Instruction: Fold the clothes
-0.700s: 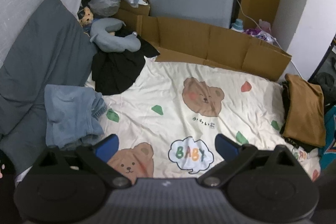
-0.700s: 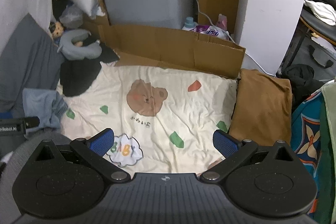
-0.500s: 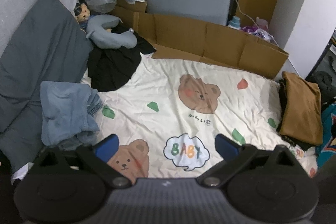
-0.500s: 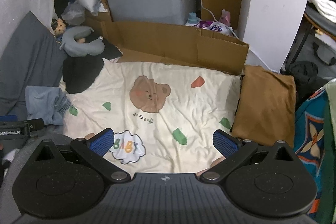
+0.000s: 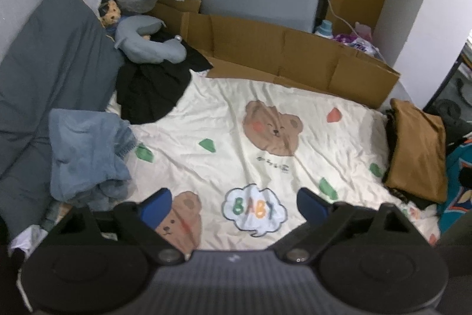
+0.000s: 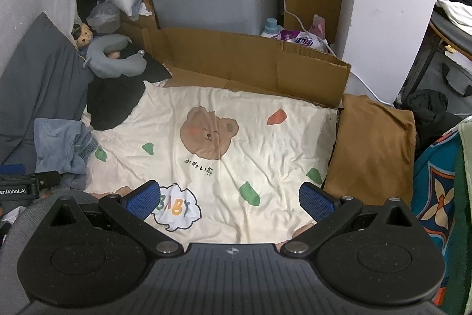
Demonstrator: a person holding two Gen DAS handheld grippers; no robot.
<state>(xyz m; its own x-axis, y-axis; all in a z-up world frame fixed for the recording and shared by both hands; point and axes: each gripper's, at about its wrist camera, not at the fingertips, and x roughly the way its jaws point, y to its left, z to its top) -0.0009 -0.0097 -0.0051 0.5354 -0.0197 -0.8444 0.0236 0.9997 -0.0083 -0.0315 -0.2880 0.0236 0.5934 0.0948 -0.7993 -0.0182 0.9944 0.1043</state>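
Fingers spread wide on both grippers, empty; brown garment folded, long axis front-to-back.

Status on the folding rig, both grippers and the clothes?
Left gripper and right gripper open, jaws empty. Crumpled blue garment and black garment unfolded; brown garment folded. Bear blanket between them.

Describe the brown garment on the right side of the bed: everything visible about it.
The brown garment is plain, smooth, thin-looking fabric, folded into a flat, neat rectangle. It lies at the right edge of the bear-print sheet, its far end near the cardboard. In the left wrist view it rests on something dark.
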